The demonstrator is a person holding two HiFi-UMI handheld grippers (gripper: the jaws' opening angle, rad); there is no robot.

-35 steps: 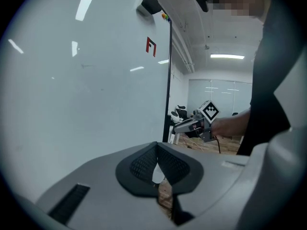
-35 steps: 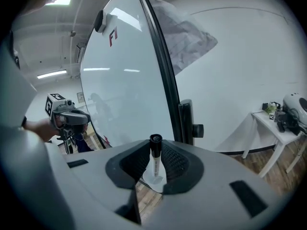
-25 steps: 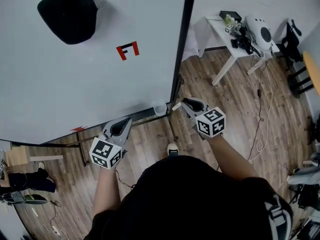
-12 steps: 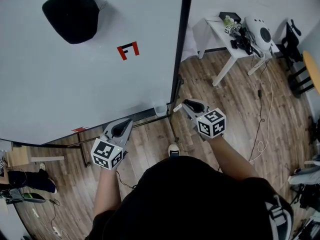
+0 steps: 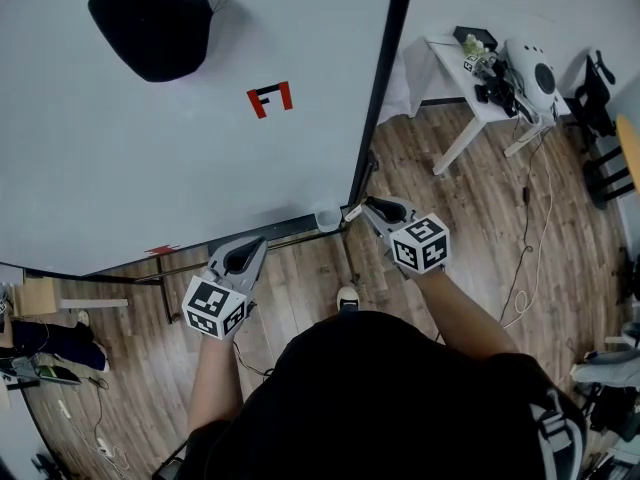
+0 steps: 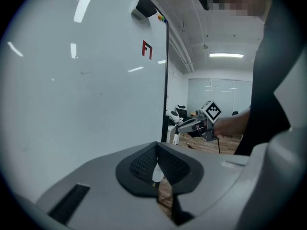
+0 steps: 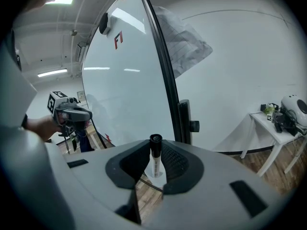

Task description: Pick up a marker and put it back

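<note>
A: So, which step is in hand here?

B: Either the lift or the return, I'd judge. Both ways, the marker (image 7: 154, 158) stands upright between the jaws of the right gripper (image 5: 366, 206), black cap on top and white barrel below.

A: Where is that, relative to the board?

B: At the lower right corner of the whiteboard (image 5: 150, 178), just beside the small clear cup (image 5: 327, 216) at the end of the ledge. In the right gripper view the barrel's lower end overlaps the cup, but I cannot tell whether it is inside.

A: How should the move go, then?

B: Hold the barrel vertical, centre it over the cup's mouth and travel straight along the marker's own line, so the tip does not catch the rim. If it is going back, release only once the marker bears on the bottom. The cup looks light, so a sideways nudge could probably knock it over.

A: And the grip?

B: The right jaws are partly spread, only as wide as the barrel. Their ribbed pads pinch it from both sides just under the cap.

A: The other one?

B: The left gripper (image 6: 157, 170) hangs well apart to the left, facing the board. Its pads are pressed together with nothing between them.
</note>
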